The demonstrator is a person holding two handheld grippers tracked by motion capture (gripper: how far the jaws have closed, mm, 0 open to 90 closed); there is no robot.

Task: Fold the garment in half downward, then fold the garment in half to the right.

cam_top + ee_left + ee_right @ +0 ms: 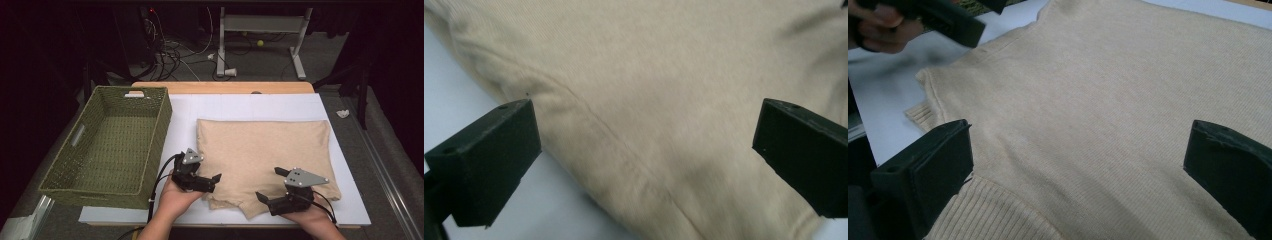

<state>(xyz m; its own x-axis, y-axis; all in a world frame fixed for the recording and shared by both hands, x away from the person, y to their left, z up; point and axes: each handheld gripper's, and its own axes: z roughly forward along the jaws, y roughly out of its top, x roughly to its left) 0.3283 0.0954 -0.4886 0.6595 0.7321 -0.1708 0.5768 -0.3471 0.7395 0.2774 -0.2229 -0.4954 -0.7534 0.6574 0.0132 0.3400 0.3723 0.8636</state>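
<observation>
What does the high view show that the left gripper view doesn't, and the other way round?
High view alone: the green woven basket beside the cloth, both hands, and the right gripper at the cloth's near edge. Left gripper view alone: a close look at a seam running across the fabric between its wide-open jaws. Both: the beige knit garment lying folded on the white board, and the left gripper, open.

Your left gripper [216, 181] and right gripper [267, 186] hover, jaws spread, over the folded beige sweater's [262, 145] near edge, beside the green basket [150, 145].
</observation>
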